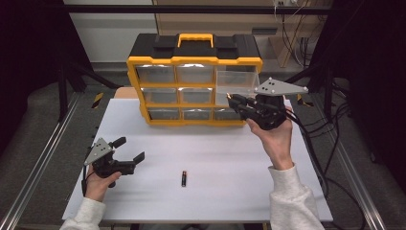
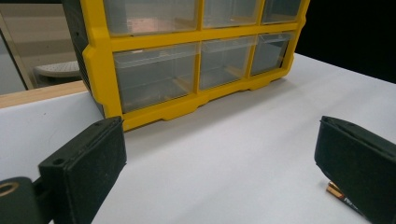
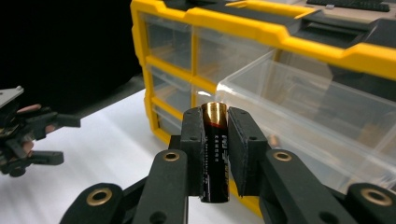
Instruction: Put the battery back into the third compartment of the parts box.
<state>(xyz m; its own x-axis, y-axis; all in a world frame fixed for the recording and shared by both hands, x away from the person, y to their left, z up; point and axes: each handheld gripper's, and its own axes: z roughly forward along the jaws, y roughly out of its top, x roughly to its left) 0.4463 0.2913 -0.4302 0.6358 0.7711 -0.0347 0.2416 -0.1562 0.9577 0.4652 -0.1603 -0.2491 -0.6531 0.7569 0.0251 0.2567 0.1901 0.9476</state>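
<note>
Black-and-copper battery (image 3: 215, 154), rigid, light, slippery: right gripper (image 3: 215, 154) clamps its mid-body; left gripper (image 1: 130, 149) stands open.

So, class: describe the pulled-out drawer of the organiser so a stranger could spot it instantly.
Find the yellow and black drawer organiser standing at the back of the white table. Look along its top row to the right end, beside the right hand-held gripper. That clear drawer juts forward, while its neighbours sit flush.
</note>
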